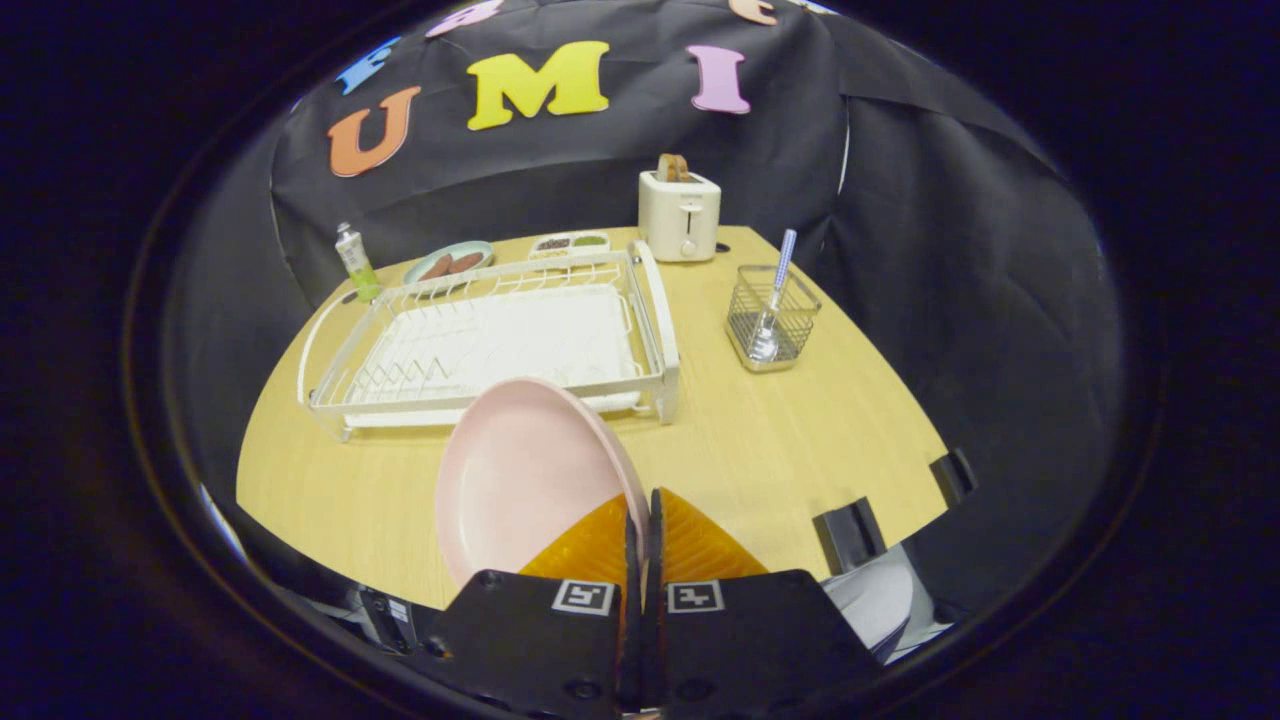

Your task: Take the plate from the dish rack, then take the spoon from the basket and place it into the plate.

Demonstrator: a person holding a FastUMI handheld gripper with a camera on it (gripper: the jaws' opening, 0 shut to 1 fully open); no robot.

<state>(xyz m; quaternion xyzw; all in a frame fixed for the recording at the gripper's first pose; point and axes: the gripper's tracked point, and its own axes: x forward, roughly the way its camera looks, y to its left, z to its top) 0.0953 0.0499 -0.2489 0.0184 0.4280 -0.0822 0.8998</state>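
Note:
A pink plate (pixel 515 480) stands on edge between my two orange fingers, and my gripper (pixel 643 515) is shut on its rim. The plate hangs above the wooden table (pixel 800 440), in front of the white dish rack (pixel 500 340), whose slots hold nothing. Beyond my fingers to the right stands a wire basket (pixel 772 322). A spoon (pixel 772 300) with a blue checked handle leans upright in it, bowl down.
A cream toaster (pixel 680 212) with a slice in it stands at the back of the table. Behind the rack are a green plate with food (pixel 448 263), a small tray (pixel 570 243) and a small bottle (pixel 355 262). Two black clamps (pixel 850 530) grip the table's near right edge.

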